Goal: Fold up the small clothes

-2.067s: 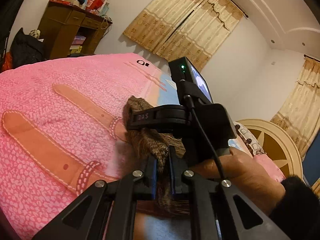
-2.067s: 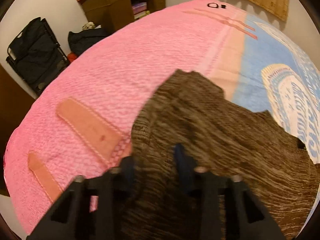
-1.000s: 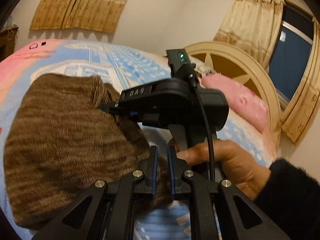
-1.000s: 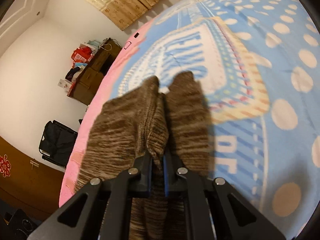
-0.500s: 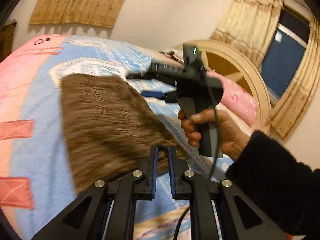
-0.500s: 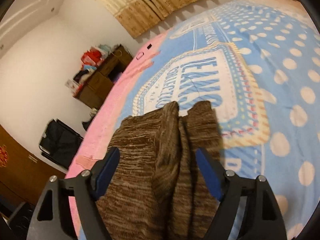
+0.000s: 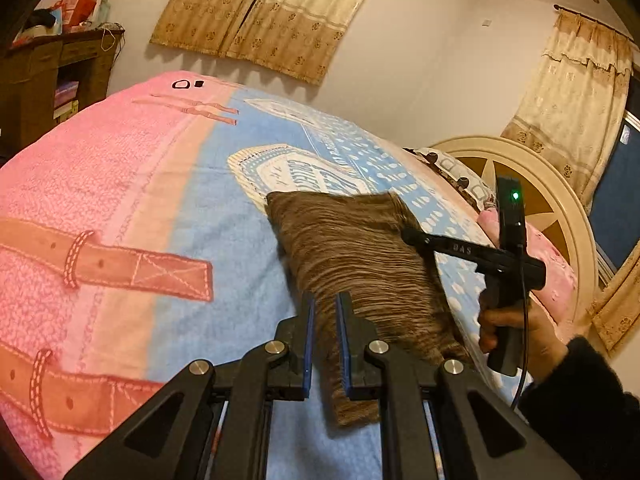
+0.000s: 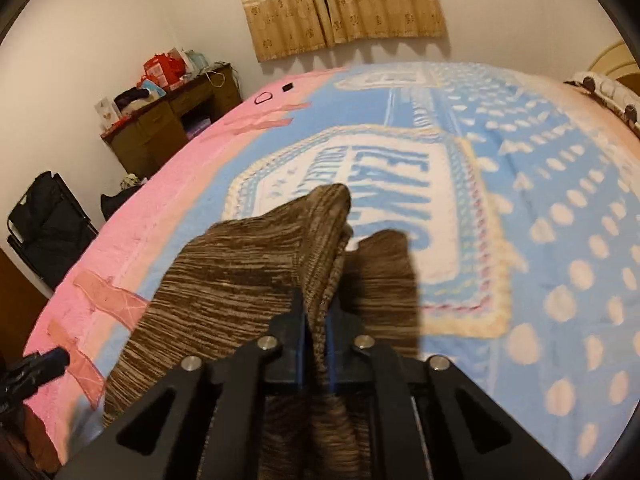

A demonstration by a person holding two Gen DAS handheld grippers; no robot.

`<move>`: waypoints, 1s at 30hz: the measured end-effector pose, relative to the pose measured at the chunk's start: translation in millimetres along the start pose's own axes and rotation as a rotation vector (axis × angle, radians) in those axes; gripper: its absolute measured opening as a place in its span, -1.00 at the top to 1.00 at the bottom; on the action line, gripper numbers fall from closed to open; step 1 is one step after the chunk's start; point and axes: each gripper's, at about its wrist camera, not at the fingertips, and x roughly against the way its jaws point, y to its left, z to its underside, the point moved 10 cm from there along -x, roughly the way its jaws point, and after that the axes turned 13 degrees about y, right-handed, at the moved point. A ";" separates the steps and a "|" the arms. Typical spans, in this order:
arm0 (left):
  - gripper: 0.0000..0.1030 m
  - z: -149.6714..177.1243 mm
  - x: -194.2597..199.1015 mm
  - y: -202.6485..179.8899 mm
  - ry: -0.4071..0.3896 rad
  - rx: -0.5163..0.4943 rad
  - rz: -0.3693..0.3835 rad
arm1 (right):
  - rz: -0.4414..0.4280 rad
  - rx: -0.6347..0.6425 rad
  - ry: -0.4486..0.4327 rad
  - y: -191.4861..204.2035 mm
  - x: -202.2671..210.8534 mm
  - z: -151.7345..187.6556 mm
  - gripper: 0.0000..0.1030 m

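A brown striped knit garment point(image 7: 352, 248) hangs stretched above the pink and blue blanket point(image 7: 120, 184) on the bed. My left gripper point(image 7: 325, 300) is shut on its near edge, with fabric pinched between the blue pads. My right gripper point(image 7: 406, 235), held by a person's hand point(image 7: 508, 320), grips the garment's right side. In the right wrist view the right gripper point(image 8: 318, 304) is shut on a bunched fold of the garment point(image 8: 248, 280), which drapes down to the left and forward onto the blanket point(image 8: 540, 240).
A wooden dresser point(image 7: 52, 76) with clutter on top stands beyond the bed's far left corner. A round cream headboard point(image 7: 540, 184) and a pillow point(image 7: 452, 172) lie to the right. A black bag point(image 8: 44, 220) sits on the floor by the bed.
The right gripper's jaws stood open around the garment half a second ago and are shut on a fold again. The left gripper has swung sideways, and the garment is now pulled flatter between the two.
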 end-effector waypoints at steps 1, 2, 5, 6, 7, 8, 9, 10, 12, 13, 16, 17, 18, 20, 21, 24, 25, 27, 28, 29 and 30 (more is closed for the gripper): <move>0.80 -0.6 -4.2 -1.9 0.000 -0.005 0.001 | 0.020 -0.008 0.014 -10.0 -4.1 3.3 0.79; 0.80 -1.3 -9.3 -5.5 0.005 -0.014 -0.002 | 0.026 -0.020 0.025 -15.6 -8.8 5.3 0.79; 0.80 1.0 -21.3 -10.5 0.034 -0.026 -0.017 | 0.075 -0.032 0.054 -29.7 -27.4 15.9 0.79; 0.80 2.3 -24.8 -13.4 0.045 -0.023 -0.010 | 0.064 -0.037 0.038 -29.3 -26.4 17.4 0.75; 0.80 4.0 -27.6 -16.6 0.059 -0.021 0.003 | 0.045 -0.052 0.034 -28.7 -22.3 17.7 0.67; 0.80 5.4 -28.9 -18.5 0.070 -0.021 0.011 | 0.022 -0.074 0.028 -28.2 -17.0 15.3 0.65; 0.80 6.4 -28.4 -19.7 0.076 -0.025 0.012 | -0.005 -0.114 0.004 -30.9 -3.7 15.3 0.55; 0.80 7.0 -26.3 -19.2 0.077 -0.028 0.010 | -0.008 -0.145 -0.025 -33.1 11.0 18.0 0.41; 0.80 7.5 -19.8 -16.8 0.069 -0.024 0.011 | -0.038 -0.172 -0.074 -30.1 44.2 28.4 0.09; 0.80 7.5 -15.3 -16.2 0.060 -0.021 0.018 | -0.053 -0.167 -0.077 -25.6 54.5 34.7 -0.09; 0.80 6.0 -7.7 -15.1 0.042 -0.011 0.022 | -0.093 -0.141 -0.042 0.5 79.4 78.4 -0.19; 0.80 6.3 -6.7 -15.6 0.038 -0.010 0.026 | -0.096 -0.143 -0.032 6.3 81.6 91.4 -0.19; 0.80 7.2 -6.9 -16.0 0.038 -0.008 0.028 | -0.104 -0.145 -0.021 13.7 82.0 106.4 -0.19; 0.80 11.5 -8.7 -16.8 0.050 0.002 0.026 | -0.099 -0.133 -0.011 24.7 77.5 124.2 -0.19; 0.80 14.7 -8.9 -16.8 0.056 0.010 0.025 | -0.089 -0.124 -0.007 27.1 73.2 128.2 -0.19; 0.80 24.2 -6.7 -17.8 0.075 0.033 0.040 | -0.067 -0.091 0.047 32.7 45.5 137.6 0.07; 0.80 26.5 -4.6 -18.7 0.078 0.031 0.036 | -0.047 -0.093 0.077 31.1 33.7 141.5 0.18; 0.80 29.3 -0.2 -21.4 0.082 0.014 0.019 | -0.036 -0.110 0.076 26.0 26.8 141.7 0.28; 0.80 29.7 2.0 -22.0 0.080 0.005 0.010 | -0.046 -0.117 0.083 24.5 28.2 140.1 0.48; 0.80 29.2 4.7 -21.9 0.075 -0.003 -0.002 | -0.075 -0.130 0.092 23.7 32.6 138.6 0.60; 0.80 28.3 6.8 -21.3 0.071 -0.008 -0.009 | -0.086 -0.136 0.089 22.3 38.3 137.2 0.69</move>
